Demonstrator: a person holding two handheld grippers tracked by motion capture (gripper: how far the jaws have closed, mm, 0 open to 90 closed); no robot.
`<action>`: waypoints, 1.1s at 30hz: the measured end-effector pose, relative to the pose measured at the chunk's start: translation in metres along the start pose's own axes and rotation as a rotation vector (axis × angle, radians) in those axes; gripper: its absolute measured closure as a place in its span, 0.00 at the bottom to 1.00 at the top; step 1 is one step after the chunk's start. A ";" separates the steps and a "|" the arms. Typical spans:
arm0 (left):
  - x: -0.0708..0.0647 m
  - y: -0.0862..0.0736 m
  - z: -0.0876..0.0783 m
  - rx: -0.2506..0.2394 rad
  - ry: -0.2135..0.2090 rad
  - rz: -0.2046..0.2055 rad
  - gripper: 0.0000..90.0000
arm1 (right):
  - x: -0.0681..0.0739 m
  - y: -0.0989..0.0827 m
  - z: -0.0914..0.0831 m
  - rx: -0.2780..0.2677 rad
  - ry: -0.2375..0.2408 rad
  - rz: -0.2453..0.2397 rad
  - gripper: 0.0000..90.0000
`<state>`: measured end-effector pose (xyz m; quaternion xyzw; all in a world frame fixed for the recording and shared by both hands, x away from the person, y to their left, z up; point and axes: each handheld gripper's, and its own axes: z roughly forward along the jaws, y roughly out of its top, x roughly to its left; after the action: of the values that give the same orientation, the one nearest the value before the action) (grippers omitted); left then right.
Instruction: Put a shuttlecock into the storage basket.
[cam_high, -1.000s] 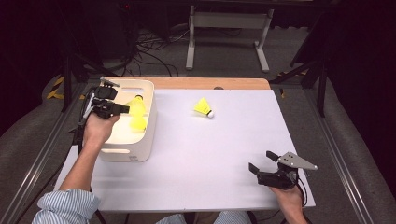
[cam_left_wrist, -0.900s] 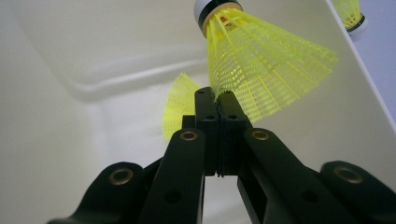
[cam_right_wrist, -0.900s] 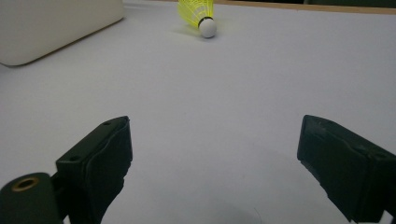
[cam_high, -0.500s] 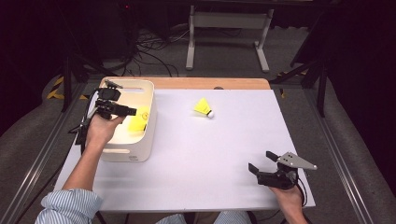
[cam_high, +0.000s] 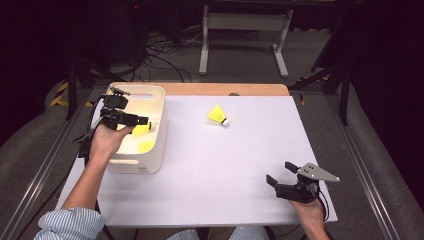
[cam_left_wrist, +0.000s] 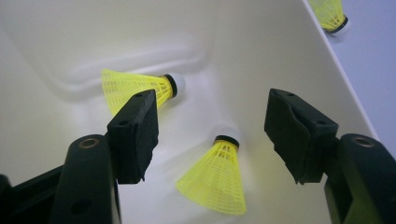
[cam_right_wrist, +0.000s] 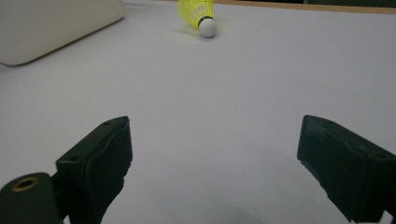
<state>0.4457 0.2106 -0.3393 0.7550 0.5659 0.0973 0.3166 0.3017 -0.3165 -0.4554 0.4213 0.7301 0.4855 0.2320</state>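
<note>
Left gripper view: shuttlecock (cam_left_wrist: 215, 179) lies loose between parted jaws.

Two shuttlecocks (cam_left_wrist: 215, 179) lie in the bin (cam_high: 155, 150) at the table's (cam_high: 225, 175) left; a third shuttlecock (cam_high: 218, 115) lies right of it.

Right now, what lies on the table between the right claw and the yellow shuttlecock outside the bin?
Nothing: in the right gripper view, bare white tabletop runs from the open right claw to the shuttlecock. The high view agrees.
</note>
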 end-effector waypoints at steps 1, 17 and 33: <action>0.000 0.000 -0.001 -0.004 -0.004 0.004 0.39 | 0.000 0.000 0.000 0.000 0.000 -0.001 0.12; -0.005 -0.003 -0.010 -0.021 -0.023 0.005 0.35 | 0.000 0.000 -0.001 -0.011 -0.002 0.001 0.12; -0.017 -0.004 -0.016 -0.040 -0.054 0.040 0.35 | -0.002 0.000 -0.003 -0.016 -0.009 0.011 0.12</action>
<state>0.4289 0.2018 -0.3262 0.7621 0.5398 0.0948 0.3448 0.3004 -0.3195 -0.4546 0.4255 0.7228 0.4907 0.2361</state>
